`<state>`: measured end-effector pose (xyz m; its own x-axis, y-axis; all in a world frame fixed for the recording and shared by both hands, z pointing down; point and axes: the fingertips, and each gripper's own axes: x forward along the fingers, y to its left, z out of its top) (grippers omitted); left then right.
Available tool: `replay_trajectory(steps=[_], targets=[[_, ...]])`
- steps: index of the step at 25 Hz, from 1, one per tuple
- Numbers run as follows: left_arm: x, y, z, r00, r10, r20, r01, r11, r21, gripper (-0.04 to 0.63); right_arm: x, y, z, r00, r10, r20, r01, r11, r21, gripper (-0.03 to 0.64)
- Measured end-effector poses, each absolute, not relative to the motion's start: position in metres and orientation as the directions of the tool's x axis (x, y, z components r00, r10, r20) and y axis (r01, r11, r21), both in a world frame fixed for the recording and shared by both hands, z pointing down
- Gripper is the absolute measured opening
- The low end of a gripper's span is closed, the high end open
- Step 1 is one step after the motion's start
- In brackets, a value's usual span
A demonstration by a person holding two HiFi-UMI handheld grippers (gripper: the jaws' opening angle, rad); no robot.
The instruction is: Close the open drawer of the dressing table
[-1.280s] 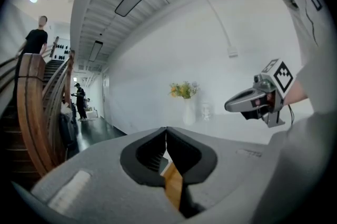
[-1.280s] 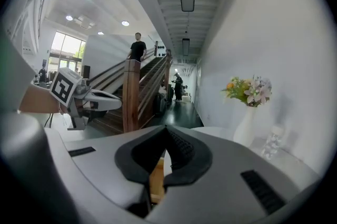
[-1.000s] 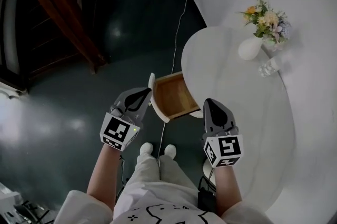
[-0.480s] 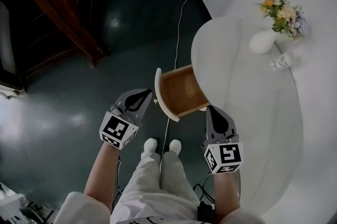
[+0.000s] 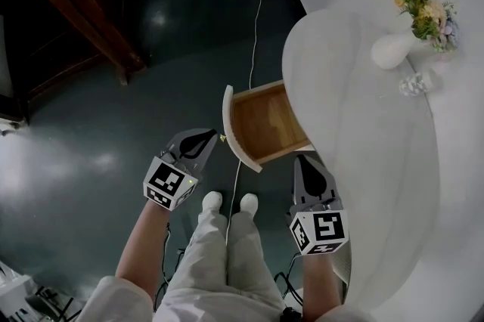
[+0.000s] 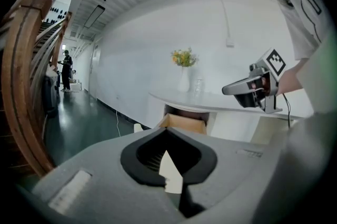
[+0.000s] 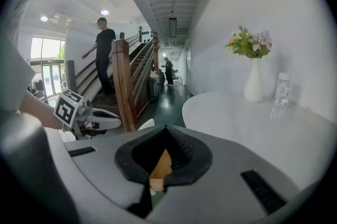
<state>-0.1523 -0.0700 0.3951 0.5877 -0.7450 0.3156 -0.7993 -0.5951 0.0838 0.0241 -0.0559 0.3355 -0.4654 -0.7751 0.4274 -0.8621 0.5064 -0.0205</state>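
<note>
The white dressing table (image 5: pixel 355 131) stands at the right of the head view. Its wooden drawer (image 5: pixel 265 120) is pulled out to the left, with a white curved front panel (image 5: pixel 233 128). My left gripper (image 5: pixel 210 134) is shut and empty, its tips just left of the drawer front, a small gap apart. My right gripper (image 5: pixel 302 159) is also shut and empty, beside the drawer's near corner under the table edge. In the left gripper view the open drawer (image 6: pixel 184 123) lies ahead beyond the shut left gripper (image 6: pixel 167 132). In the right gripper view, drawer wood (image 7: pixel 160 165) shows past the shut right gripper (image 7: pixel 166 131).
A white vase of flowers (image 5: pixel 393 48) and a glass bottle (image 5: pixel 414 84) stand on the tabletop. A white cable (image 5: pixel 255 26) runs over the dark floor. A wooden staircase (image 5: pixel 76 3) is at the upper left. A person (image 7: pixel 102 54) stands on the stairs.
The table and drawer have slid right and up in the head view. The drawer stays as far out as before. Both grippers stay shut beside it.
</note>
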Motion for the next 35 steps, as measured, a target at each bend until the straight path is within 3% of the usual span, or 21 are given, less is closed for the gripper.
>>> replay_trajectory(steps=[14, 35], targets=[[-0.147, -0.073, 0.49, 0.603, -0.714, 0.357, -0.785, -0.611, 0.102, 0.015, 0.034, -0.052, 0.393, -0.431, -0.787, 0.441, -0.886, 0.463, -0.039, -0.002], [-0.143, -0.067, 0.586, 0.628, -0.634, 0.451, -0.726, -0.686, 0.046, 0.017, 0.038, -0.034, 0.456, -0.454, -0.753, 0.477, -0.855, 0.518, 0.002, -0.002]])
